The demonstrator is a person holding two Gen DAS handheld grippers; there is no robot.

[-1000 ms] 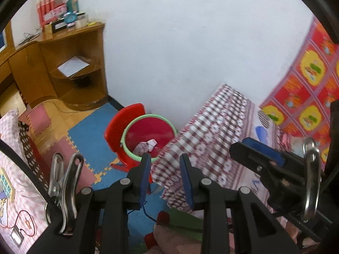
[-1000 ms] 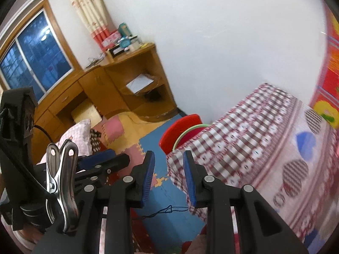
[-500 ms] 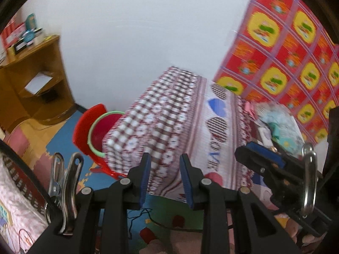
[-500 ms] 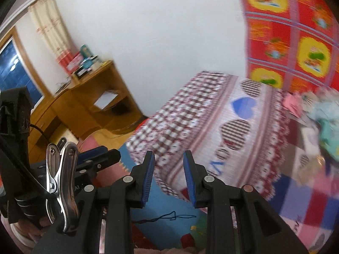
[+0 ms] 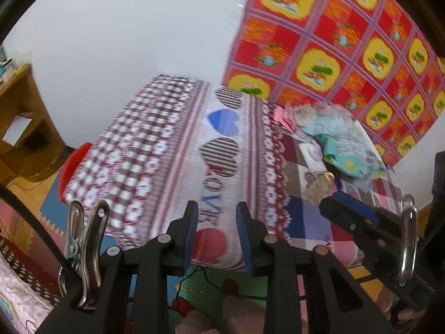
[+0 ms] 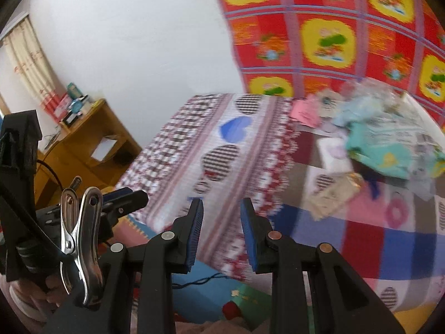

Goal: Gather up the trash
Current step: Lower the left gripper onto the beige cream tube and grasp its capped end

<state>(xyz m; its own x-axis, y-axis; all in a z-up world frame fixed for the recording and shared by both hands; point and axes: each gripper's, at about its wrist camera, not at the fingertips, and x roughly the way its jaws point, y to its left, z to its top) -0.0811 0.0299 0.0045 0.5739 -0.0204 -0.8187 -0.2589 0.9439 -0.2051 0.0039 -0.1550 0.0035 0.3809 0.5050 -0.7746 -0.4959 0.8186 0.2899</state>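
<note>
My tongs over the cloth-covered worktop [image 5: 178,150]

Left tongs [image 5: 217,222] and right tongs [image 6: 221,217] narrowly parted, empty; trash pile [image 6: 389,139] ahead-right.

Left gripper [image 5: 217,232]: black frame, blue pads, pointing steeply down. Jaws stand partly apart with a clear gap; nothing between them. Fingers [image 5: 189,229] level with each other, no tilt visible across the pair.

Right gripper [image 6: 221,228]: same build, same pose, angled steeply down. Jaws partly apart, gap empty.

Both grippers side by side, near each other. In the left wrist view the right gripper shows at the right edge, blue pad forward. In the right wrist view the left gripper [image 6: 122,197] shows at the left edge, its tips dark and close together from this angle.

Both views blurred. Hands holding the grippers mostly hidden.
</note>
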